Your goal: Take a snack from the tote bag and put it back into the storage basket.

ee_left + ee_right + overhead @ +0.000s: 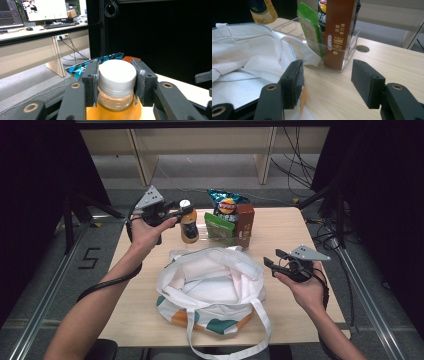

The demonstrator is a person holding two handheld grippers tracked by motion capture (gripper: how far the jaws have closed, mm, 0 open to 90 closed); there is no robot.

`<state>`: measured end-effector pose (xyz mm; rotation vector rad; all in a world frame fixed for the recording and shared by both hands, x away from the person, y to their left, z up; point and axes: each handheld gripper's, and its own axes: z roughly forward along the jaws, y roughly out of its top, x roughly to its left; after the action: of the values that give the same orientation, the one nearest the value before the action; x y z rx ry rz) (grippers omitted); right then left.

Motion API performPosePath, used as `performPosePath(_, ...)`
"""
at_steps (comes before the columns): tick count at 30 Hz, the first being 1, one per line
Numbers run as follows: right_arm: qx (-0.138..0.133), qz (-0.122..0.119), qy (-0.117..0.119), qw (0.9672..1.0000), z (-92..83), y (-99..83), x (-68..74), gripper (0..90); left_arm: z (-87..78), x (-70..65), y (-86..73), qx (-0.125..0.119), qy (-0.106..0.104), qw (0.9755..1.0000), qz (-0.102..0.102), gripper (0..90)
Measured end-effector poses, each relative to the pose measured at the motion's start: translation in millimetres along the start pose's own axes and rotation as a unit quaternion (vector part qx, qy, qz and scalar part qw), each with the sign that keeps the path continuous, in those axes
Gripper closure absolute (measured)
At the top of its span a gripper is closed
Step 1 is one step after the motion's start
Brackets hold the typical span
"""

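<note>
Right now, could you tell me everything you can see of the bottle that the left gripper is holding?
The bottle is clear plastic with a white ribbed screw cap, shut, and a yellow-orange label with a dark patch. It stands upright near the table's far edge, left of the clear tray of snacks and behind the white tote bag. The left gripper clamps it at the cap and neck, one pad on each side.

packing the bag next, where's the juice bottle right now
In the high view the juice bottle stands at the table's far left, beside the clear tray of snacks, with the left gripper shut on its white cap.
</note>
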<state>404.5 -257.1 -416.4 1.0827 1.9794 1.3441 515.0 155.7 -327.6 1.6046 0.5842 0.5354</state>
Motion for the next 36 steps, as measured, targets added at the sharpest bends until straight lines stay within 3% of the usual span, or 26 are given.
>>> performPosePath(2, -0.008, 0.002, -0.004, 1.0, 1.1, -0.7, 0.6, 43.5, 1.4, 1.0, 0.0, 0.0, -0.002, 1.0, 0.003, 58.8)
performPosePath(4, 0.006, 0.007, 0.002, 1.0, -0.4, -0.4, 0.8, 43.4, 2.9, 1.7, -0.4, 0.001, -0.003, 1.0, 0.002, 58.9)
performPosePath(8, -0.011, -0.003, -0.002, 0.9999, 1.5, -0.5, -0.9, 43.4, 5.4, 3.1, -1.3, 0.002, -0.004, 1.0, 0.003, 58.9)
performPosePath(18, -0.004, 0.01, 0.005, 0.9999, -0.1, 0.5, 0.6, 43.4, 9.2, 6.4, -1.5, 0.006, -0.002, 1.0, 0.005, 58.9)
performPosePath(23, -0.009, 0.004, -0.006, 0.9999, 0.0, 0.0, -0.1, 43.3, 11.6, 6.7, 0.4, 0.005, -0.004, 0.9999, 0.009, 58.9)
performPosePath(28, -0.003, -0.008, -0.001, 1.0, -1.4, 1.2, -2.2, 43.4, 14.8, 8.4, 1.2, 0.007, -0.004, 0.9999, 0.012, 58.9)
performPosePath(36, -0.006, 0.002, 0.004, 1.0, 0.1, 0.4, -1.0, 43.4, 20.2, 12.5, 0.4, 0.006, -0.003, 0.9999, 0.012, 58.9)
